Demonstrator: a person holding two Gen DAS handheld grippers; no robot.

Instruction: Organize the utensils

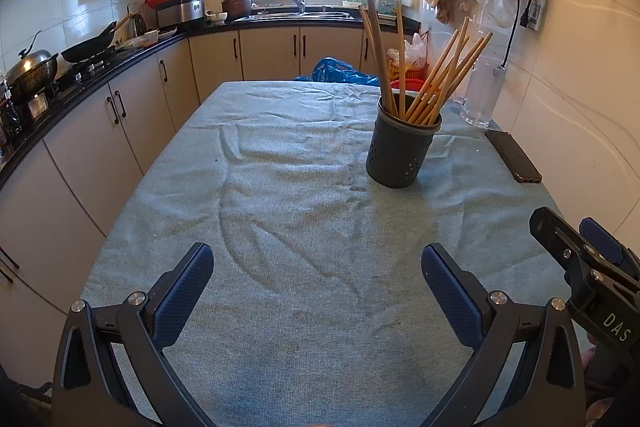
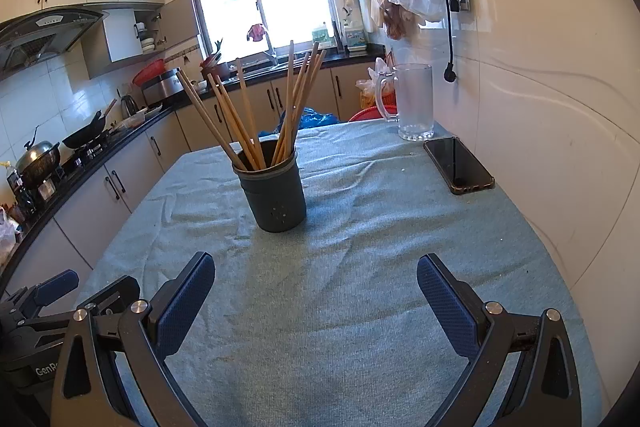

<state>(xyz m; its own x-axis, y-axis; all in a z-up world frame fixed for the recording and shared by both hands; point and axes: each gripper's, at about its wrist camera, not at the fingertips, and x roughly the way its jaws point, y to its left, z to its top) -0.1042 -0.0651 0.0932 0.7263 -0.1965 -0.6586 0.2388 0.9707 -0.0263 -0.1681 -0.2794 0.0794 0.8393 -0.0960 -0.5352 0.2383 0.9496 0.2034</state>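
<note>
Only right view shows mug (image 2: pixel 414 103) whole; chopsticks (image 2: pixel 256 119) in both.

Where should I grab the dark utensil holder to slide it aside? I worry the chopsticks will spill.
Grip the utensil holder low on its round wall, coming in level from the near side with jaws spread either side. The chopsticks fan out above the rim, so a grasp from the top is blocked, and a low hold probably keeps it from tipping. The right gripper faces it, open.
</note>
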